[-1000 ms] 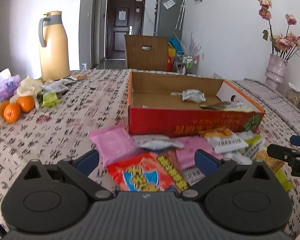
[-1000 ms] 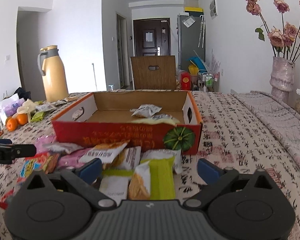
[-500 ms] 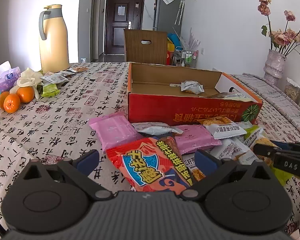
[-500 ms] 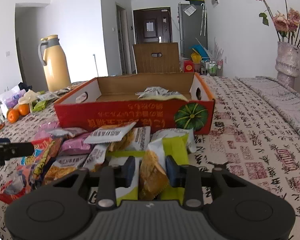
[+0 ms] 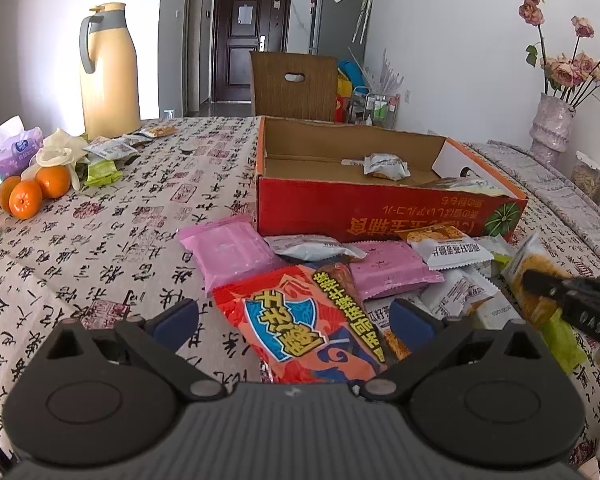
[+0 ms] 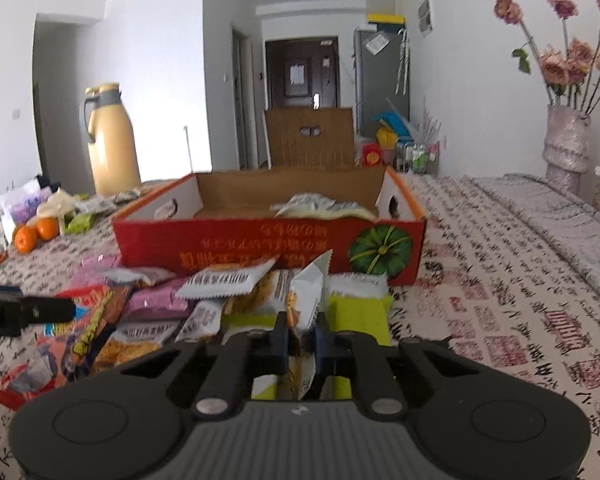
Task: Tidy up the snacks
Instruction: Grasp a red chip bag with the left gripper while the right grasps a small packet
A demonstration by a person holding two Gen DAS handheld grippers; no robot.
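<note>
A heap of snack packets lies in front of a red cardboard box (image 5: 380, 212) (image 6: 260, 248) that holds a few packets. My right gripper (image 6: 302, 332) is shut on a white and orange snack packet (image 6: 306, 292). Its jaws are closing tight, and the pads press the packet's two sides so it stands upright over the heap. In the left wrist view the same packet (image 5: 526, 258) sits at the right gripper's tip (image 5: 534, 280). My left gripper (image 5: 294, 320) is open, low over a red and orange snack bag (image 5: 284, 300) that lies between its fingers without touching them.
A patterned cloth covers the table. A yellow thermos jug (image 5: 108, 76), oranges (image 5: 32, 196) and more packets (image 5: 104, 148) stand at the far left. A vase of flowers (image 5: 548, 128) is at the right, and a chair (image 5: 292, 84) behind the box.
The right gripper went from wide open to closed on the white and orange packet, which now stands up between its pads. The left gripper stays open above the red bag.
</note>
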